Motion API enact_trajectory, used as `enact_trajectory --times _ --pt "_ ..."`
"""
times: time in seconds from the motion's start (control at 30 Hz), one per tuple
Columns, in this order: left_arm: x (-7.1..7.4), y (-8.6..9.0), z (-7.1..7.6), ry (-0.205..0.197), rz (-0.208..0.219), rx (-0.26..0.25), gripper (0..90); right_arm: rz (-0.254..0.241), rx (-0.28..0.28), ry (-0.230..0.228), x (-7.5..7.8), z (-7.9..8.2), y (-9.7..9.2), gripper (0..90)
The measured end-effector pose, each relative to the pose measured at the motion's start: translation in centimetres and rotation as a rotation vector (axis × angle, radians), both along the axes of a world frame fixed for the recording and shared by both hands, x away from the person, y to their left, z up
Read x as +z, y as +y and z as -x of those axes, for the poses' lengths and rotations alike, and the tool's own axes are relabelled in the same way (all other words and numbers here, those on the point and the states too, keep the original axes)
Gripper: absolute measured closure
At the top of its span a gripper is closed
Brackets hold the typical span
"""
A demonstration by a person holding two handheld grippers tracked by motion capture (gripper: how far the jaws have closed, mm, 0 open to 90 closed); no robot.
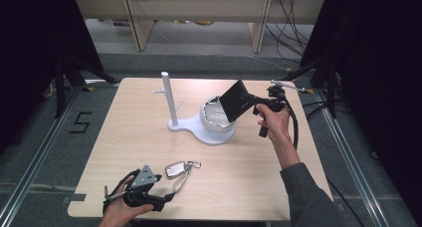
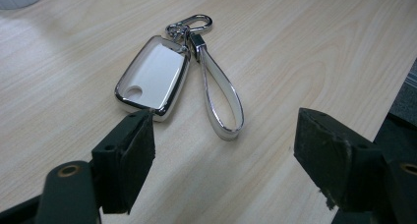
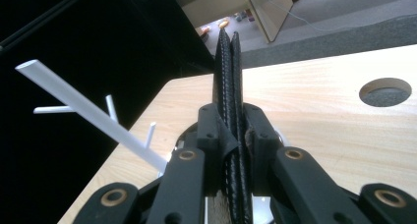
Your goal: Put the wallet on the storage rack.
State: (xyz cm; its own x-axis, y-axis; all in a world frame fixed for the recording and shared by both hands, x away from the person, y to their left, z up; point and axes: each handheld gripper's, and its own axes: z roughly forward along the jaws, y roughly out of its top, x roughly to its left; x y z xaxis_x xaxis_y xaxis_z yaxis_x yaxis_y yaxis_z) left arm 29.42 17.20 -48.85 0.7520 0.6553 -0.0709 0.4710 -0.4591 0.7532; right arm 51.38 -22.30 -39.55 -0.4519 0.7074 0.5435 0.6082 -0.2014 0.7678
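A black leather wallet [image 1: 236,100] hangs tilted over the white bowl [image 1: 215,118] on the stand's base. My right gripper [image 1: 252,102] is shut on its right edge. In the right gripper view the wallet [image 3: 227,71] stands edge-on, pinched between the jaws of that gripper [image 3: 235,130]. A silver-rimmed white key fob [image 1: 175,169] with a pale strap lies near the table's front. My left gripper [image 1: 165,187] is just in front of it, open. In the left gripper view the fob [image 2: 155,76] and strap loop [image 2: 221,96] lie just beyond the spread jaws of the left gripper [image 2: 226,135].
A white stand [image 1: 168,97] with an upright pole and short pegs rises at the table's middle; its pole [image 3: 93,113] shows left of the wallet. A round hole [image 3: 385,91] is cut into the tabletop. Black tripod legs and cables flank the table.
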Motion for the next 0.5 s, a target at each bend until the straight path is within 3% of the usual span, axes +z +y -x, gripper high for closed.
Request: enact_trajectory --times 0.37,0.47,0.5 --pt "0.0 0.0 0.1 0.009 -0.003 -0.014 22.9 0.02 -0.001 0.047 -1.4 -1.3 1.7 80.3" --pt "-0.1 0.0 0.0 0.011 0.0 -0.01 22.8 0.025 0.004 0.053 -1.8 -1.4 2.0 80.2" --pt "-0.1 0.0 0.2 0.025 -0.002 0.013 22.8 0.031 0.009 0.05 -2.0 -1.5 2.1 80.3"
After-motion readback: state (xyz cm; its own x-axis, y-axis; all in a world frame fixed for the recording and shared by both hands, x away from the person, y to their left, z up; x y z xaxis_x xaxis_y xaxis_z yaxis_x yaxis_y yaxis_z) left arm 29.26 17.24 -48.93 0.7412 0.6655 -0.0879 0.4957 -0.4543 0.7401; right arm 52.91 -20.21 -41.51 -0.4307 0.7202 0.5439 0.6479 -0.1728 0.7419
